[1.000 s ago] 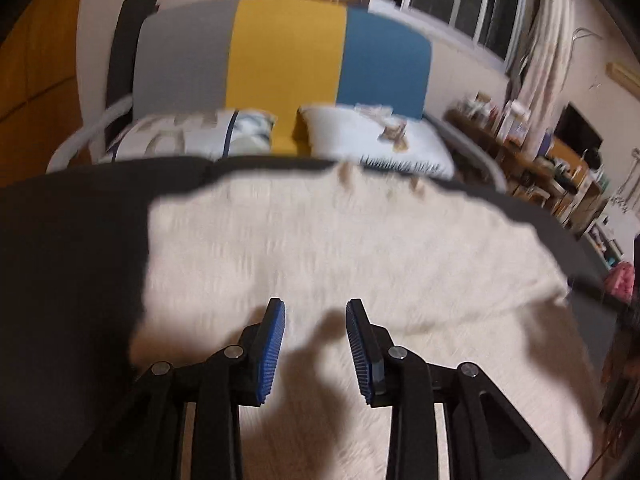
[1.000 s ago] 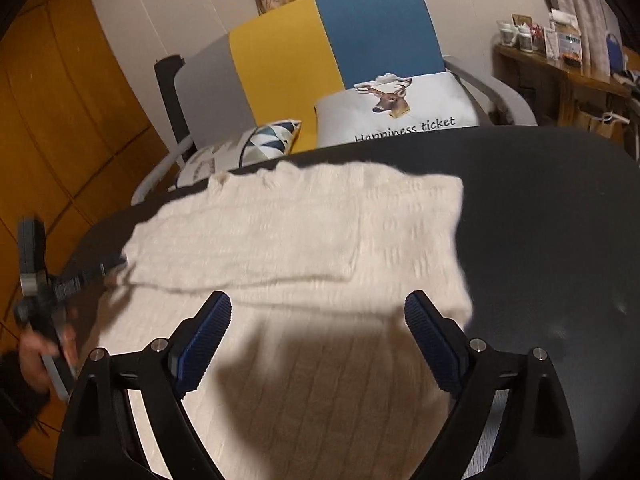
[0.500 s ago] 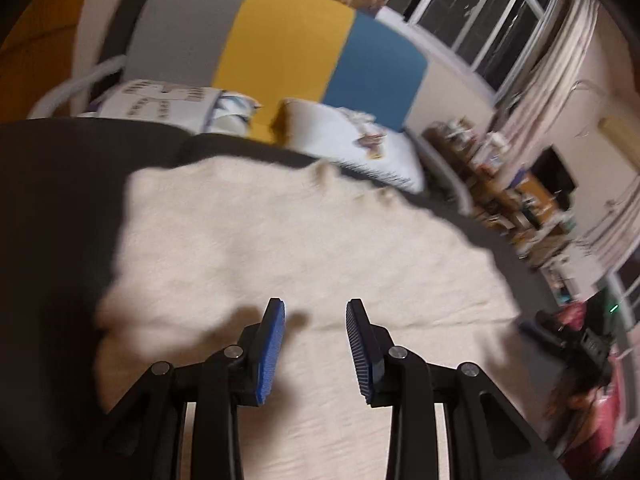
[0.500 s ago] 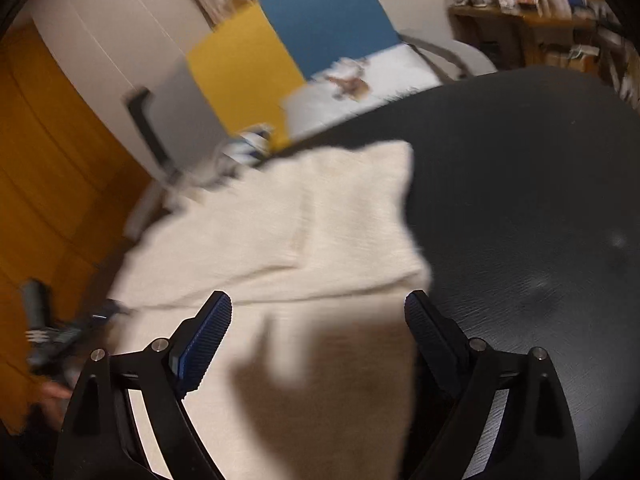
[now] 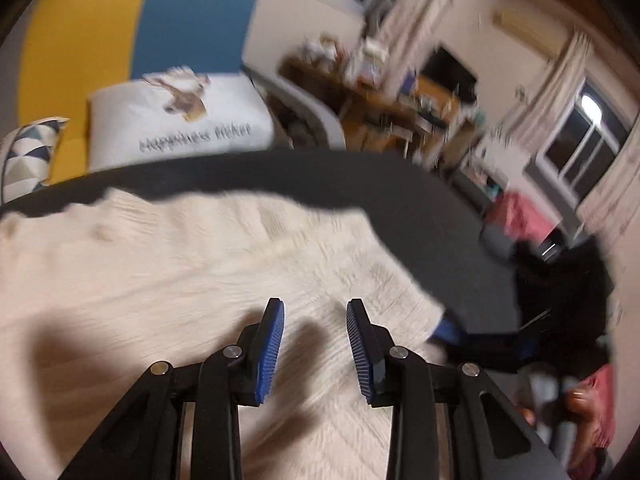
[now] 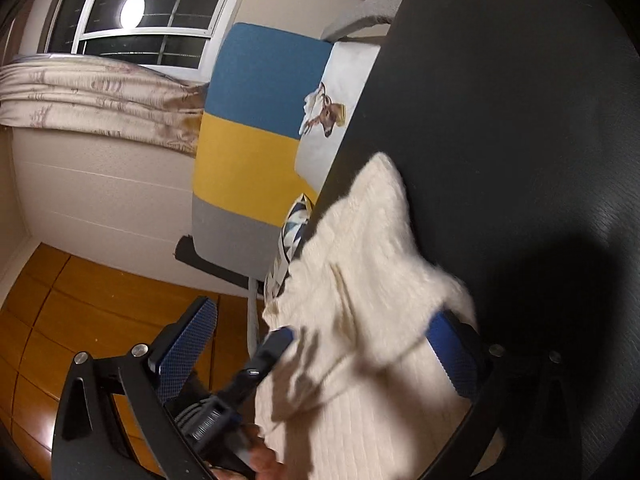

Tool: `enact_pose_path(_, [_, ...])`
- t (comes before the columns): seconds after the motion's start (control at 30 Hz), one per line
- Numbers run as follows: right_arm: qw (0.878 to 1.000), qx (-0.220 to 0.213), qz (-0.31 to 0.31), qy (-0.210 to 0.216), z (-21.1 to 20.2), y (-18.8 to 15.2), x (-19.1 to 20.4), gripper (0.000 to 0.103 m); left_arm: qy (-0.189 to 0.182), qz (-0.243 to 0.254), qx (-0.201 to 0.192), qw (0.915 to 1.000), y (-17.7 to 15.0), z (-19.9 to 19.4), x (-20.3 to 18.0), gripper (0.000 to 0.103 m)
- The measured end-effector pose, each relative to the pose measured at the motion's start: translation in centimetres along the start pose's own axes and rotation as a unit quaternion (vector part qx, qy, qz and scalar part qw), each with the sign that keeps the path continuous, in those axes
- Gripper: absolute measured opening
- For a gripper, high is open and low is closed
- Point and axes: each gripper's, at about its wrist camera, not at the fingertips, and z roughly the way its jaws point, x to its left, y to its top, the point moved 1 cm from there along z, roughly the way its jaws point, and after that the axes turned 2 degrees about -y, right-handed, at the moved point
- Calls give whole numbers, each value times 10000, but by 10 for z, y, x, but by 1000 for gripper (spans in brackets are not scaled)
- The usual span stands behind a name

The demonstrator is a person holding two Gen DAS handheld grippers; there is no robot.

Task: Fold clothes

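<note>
On the black table (image 5: pixel 420 216), bare top runs from twelve round to three o'clock of the cream knit sweater (image 5: pixel 180 280), open for passage. The sofa (image 5: pixel 160 28) and its deer cushion (image 5: pixel 176 120) close off the far edge at twelve. At three, the right gripper (image 5: pixel 488 336), jaws opening wide with sweater cloth between them, blocks the sweater's corner beside the left gripper (image 5: pixel 315 344).

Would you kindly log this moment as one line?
left claw: open, above sweater | right claw: opening, sweater between | table
</note>
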Motion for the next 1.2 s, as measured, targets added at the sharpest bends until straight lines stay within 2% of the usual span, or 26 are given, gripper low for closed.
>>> enact_pose_path(0.03, [9999,-92,-45,-29,2,0,2,103,83,123,176,9997,-2,11,-4,32])
enact_pose_path(0.1, [9985,-453,-188,-243,-5,-2,6,103,207,359,160,9990,-4,15,-10,32])
enact_pose_path(0.17, [9955,-847,-137,-410,-15,-5,1,103,160,366,184,9990,-5,15,-10,32])
enact_pose_path(0.2, [9950,-902,-130,-416,-17,-7,-1,103,125,344,182,9992,-5,14,-10,32])
enact_pose_path(0.3, [9957,-732,-330,-453,-24,-10,7,103,-74,232,224,9995,3,8,-7,33])
enact_pose_path(0.4, [9962,-513,-515,-472,-33,-14,17,103,-510,32,21,9987,23,2,5,33])
enact_pose_path(0.5, [9929,-230,-1110,-367,-39,-15,34,103,-762,-68,3,9971,48,4,17,33])
enact_pose_path(0.6, [9703,372,-2273,-743,-14,-24,55,103,-1021,-73,121,9947,74,11,27,32])
enact_pose_path(0.67, [9495,687,-2903,-974,4,-33,62,103,-1267,40,280,9915,88,20,26,32])
enact_pose_path(0.7, [9383,828,-3176,-1086,12,-38,65,103,-1363,107,418,9897,93,27,23,33])
enact_pose_path(0.77, [9282,960,-3364,-1268,26,-47,59,103,-1415,307,676,9872,99,42,14,33])
enact_pose_path(0.83, [9283,1000,-3336,-1304,32,-48,51,103,-1523,506,969,9823,102,59,1,33])
enact_pose_path(0.9, [9351,970,-3121,-1369,33,-43,39,103,-1603,780,1229,9763,101,75,-14,33])
enact_pose_path(0.93, [9429,878,-2963,-1247,29,-40,37,103,-1576,932,1333,9740,100,83,-21,33])
enact_pose_path(1.0, [9525,752,-2736,-1104,22,-37,31,103,-1261,1179,1503,9735,94,101,-32,31])
enact_pose_path(1.07, [9556,690,-2672,-1029,18,-38,28,103,-1185,1124,1384,9768,97,109,-30,28])
enact_pose_path(1.17, [9556,676,-2678,-1023,16,-38,29,103,-1345,635,1295,9804,103,108,-20,27])
enact_pose_path(1.2, [9554,674,-2687,-1027,16,-39,30,103,-1408,505,1250,9808,104,104,-17,29])
